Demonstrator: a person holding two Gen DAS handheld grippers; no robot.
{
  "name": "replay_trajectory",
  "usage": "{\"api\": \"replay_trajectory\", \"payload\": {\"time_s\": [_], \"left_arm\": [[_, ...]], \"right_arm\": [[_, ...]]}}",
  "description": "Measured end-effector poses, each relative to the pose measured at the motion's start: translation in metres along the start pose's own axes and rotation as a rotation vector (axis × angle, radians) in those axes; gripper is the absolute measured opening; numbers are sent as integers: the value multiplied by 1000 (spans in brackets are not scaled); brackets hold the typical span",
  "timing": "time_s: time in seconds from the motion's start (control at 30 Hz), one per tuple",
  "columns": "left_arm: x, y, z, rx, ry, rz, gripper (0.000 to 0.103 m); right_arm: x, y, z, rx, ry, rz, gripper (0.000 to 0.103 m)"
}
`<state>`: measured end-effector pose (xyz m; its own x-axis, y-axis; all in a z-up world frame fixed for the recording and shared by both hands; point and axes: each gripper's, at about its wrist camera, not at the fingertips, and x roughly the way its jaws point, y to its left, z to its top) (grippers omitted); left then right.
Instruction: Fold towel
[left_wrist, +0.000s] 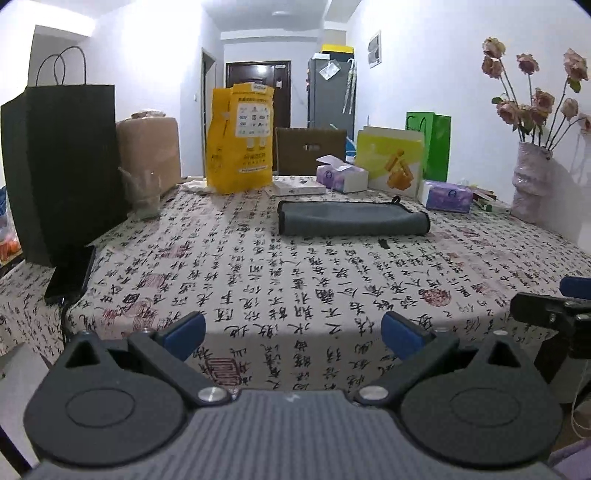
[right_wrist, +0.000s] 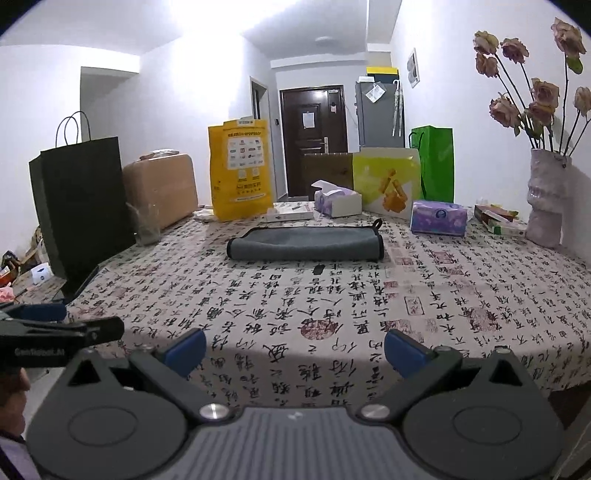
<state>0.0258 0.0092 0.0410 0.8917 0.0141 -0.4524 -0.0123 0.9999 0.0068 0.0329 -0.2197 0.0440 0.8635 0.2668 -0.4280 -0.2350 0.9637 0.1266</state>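
A grey towel (left_wrist: 352, 218) with dark trim lies folded into a long strip on the far half of the table; it also shows in the right wrist view (right_wrist: 304, 243). A small black hanging loop sticks up at its right end (right_wrist: 377, 223). My left gripper (left_wrist: 293, 334) is open and empty, held at the table's near edge, well short of the towel. My right gripper (right_wrist: 294, 350) is open and empty, also at the near edge. Each gripper shows at the edge of the other's view.
The table (left_wrist: 258, 280) wears a cloth printed with calligraphy. Along the back stand a yellow bag (left_wrist: 240, 136), tissue boxes (right_wrist: 439, 218), a green bag (left_wrist: 436, 146) and a vase of dried roses (right_wrist: 546, 199). A black paper bag (left_wrist: 62, 166) and a phone (left_wrist: 70, 275) are at left.
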Motion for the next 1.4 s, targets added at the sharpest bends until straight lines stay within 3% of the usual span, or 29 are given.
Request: {"api": "replay_trajectory", "payload": {"time_s": [1.4], "left_arm": [[5, -4, -1, 9, 18, -6, 103]], "right_arm": [[5, -6, -5, 34, 6, 2, 103]]}}
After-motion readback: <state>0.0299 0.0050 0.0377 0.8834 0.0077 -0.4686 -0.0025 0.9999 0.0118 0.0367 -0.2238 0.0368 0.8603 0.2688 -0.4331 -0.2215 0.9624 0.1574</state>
